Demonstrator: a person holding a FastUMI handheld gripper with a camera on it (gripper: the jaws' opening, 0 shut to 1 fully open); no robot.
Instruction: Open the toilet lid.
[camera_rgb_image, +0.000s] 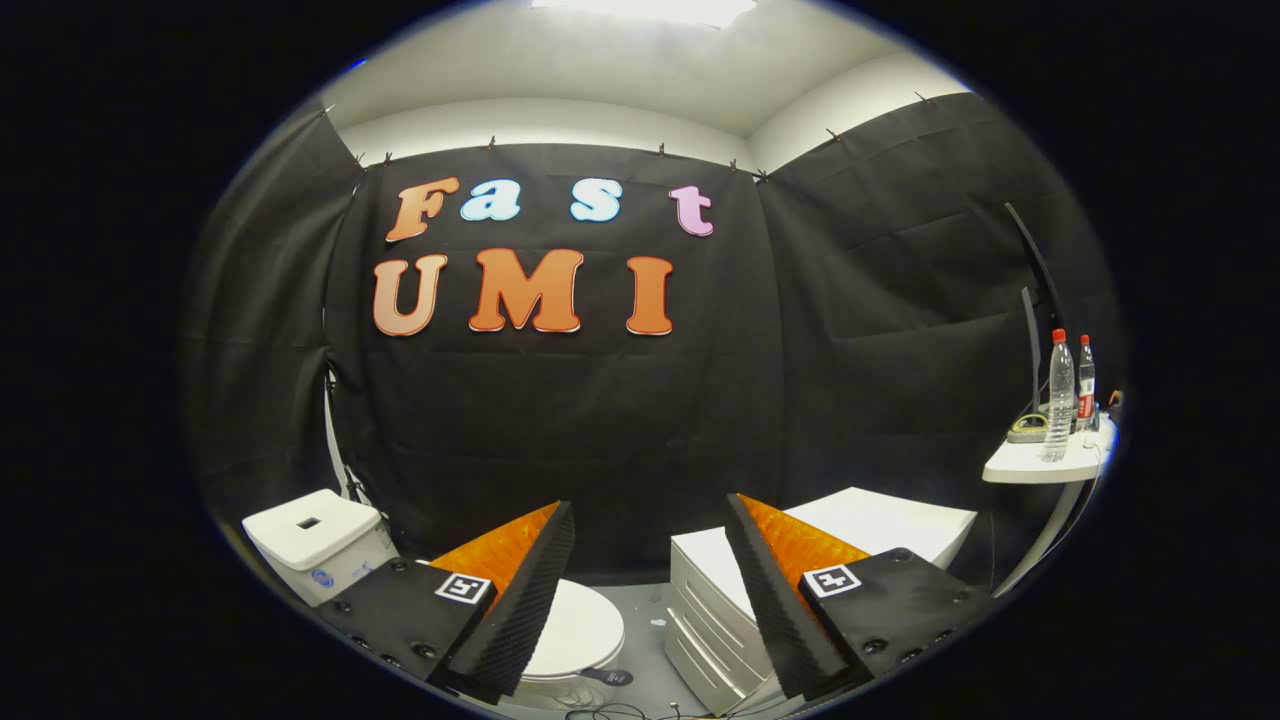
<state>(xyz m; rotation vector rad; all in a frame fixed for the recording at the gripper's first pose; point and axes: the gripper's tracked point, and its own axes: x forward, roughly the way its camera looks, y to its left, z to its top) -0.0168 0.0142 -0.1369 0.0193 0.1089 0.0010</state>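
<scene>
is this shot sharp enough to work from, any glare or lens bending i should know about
Gripper view: mostly sharp and evenly lit; the ceiling light overhead blows out to white glare; fisheye bending curves the booth walls and the side shelf with its bottles; the toilet lid, down and partly behind the left finger, is soft but readable; the gripper is open, fingers holding nothing.

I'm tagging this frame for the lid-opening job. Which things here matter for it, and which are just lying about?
For the job:
- toilet lid, closed, low beyond the left finger
- toilet tank, behind it
- gripper, fingers open, holding nothing

Lying about:
- white drawer unit
- two bottles and tape roll on the small white table
- cables on the floor
</scene>
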